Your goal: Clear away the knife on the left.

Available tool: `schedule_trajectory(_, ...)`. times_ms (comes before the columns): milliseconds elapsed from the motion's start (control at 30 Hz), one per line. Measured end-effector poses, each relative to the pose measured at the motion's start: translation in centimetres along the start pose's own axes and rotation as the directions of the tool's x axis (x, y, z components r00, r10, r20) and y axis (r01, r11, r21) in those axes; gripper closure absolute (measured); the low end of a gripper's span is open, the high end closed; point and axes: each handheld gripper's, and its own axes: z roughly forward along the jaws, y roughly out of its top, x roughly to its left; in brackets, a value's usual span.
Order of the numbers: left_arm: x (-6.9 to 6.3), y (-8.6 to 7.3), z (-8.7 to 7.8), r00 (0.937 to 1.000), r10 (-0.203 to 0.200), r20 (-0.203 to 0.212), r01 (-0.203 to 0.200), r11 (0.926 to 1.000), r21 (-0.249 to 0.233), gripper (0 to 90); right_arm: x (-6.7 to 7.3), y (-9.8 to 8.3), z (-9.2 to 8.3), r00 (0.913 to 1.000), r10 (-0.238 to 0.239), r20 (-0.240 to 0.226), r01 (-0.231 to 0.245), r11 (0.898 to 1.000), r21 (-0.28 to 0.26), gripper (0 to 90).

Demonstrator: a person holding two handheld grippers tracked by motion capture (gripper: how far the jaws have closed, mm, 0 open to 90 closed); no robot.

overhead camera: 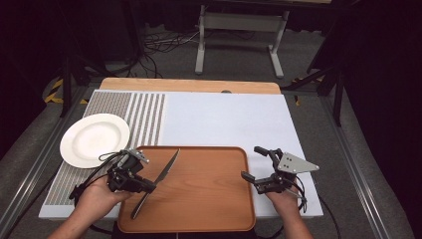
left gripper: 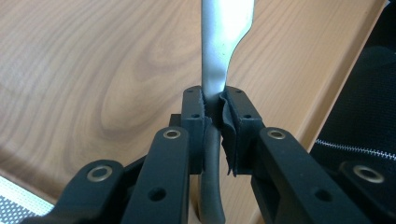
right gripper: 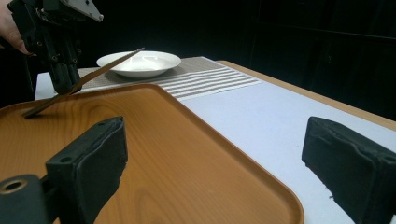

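The left gripper (overhead camera: 149, 186) is clamped on a table knife (overhead camera: 158, 181), its two black jaws pressed against the knife's neck where the handle meets the blade, as the left gripper view shows close up (left gripper: 214, 119). From that grip the blade runs forward and away over the wooden tray (overhead camera: 209, 199), while the dark handle end trails back and down toward the tray's near-left part; in the right gripper view the knife (right gripper: 100, 70) is tilted, its handle tip touching or almost touching the tray (right gripper: 154, 154) and its blade raised. Just beyond the left gripper, off the tray, a white plate (overhead camera: 94, 139) sits on the striped part of the table mat (overhead camera: 144, 119). The right gripper (overhead camera: 254, 167) hovers at the tray's right edge with its jaws spread wide and nothing between them, one jaw over the tray, the other over the pale table cover (overhead camera: 229, 124).
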Motion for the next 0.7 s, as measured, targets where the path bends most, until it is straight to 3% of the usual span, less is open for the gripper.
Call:
schedule_trajectory(333, 0.5, -0.1, 0.7, 0.9989, -0.046, 0.0, 0.046, 0.9987, 0.02, 80.4, 0.0, 0.0, 0.0, 1.0, 0.0, -0.002, 0.0, 1.0, 0.001, 7.5)
schedule_trajectory(700, 0.8, -0.2, 2.1, 0.9977, -0.065, -0.019, 0.067, 0.9958, 0.064, 80.3, 0.0, 0.0, 0.0, 1.0, 0.001, -0.003, -0.001, 1.0, -0.001, 7.5)
